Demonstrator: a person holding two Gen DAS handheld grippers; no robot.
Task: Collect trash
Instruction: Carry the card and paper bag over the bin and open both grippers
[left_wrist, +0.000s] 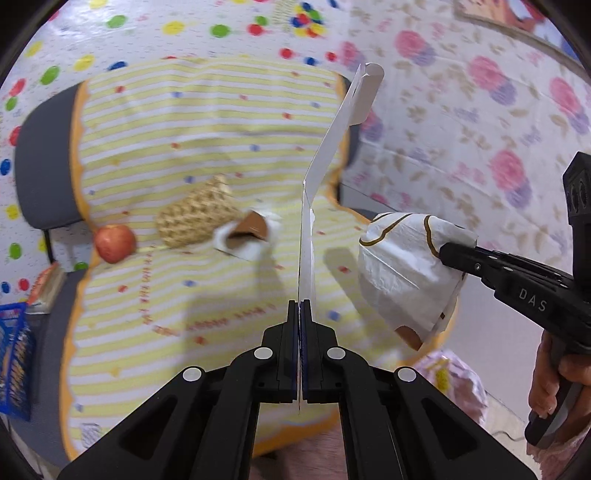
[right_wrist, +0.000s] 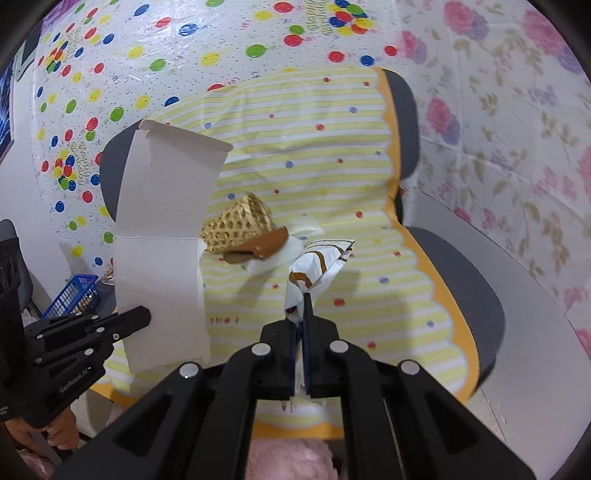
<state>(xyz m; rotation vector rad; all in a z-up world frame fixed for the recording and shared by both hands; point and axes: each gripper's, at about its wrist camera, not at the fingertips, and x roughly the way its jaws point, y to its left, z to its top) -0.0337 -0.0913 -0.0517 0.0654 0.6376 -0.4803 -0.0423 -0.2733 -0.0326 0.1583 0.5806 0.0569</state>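
1. My left gripper (left_wrist: 300, 306) has its fingers clenched on a flat white cardboard piece (left_wrist: 332, 147), seen edge-on in the left view, standing up and away from the fingers.
2. The right view shows that same cardboard face-on: a wide folded sheet (right_wrist: 162, 236), with the left gripper at its lower left edge.
3. My right gripper (right_wrist: 303, 325) has its fingers clamped on a crumpled white wrapper with brown lines (right_wrist: 317, 258). The left view shows it hanging full and baggy (left_wrist: 402, 266) off the fingertips, near the right edge of the striped cloth (left_wrist: 184, 122).
4. Only the left view shows a red apple (left_wrist: 114, 243) on the cloth, left of the woven basket (left_wrist: 195, 218).
5. The basket lies tipped on its side in both views; I can't tell what's inside. Brown and white scraps (left_wrist: 247, 236) sit at its mouth.
6. Blue crate (right_wrist: 72, 295) sits low at left, off the cloth; contents too blurred.
7. The cloth covers a grey chair (right_wrist: 461, 288).
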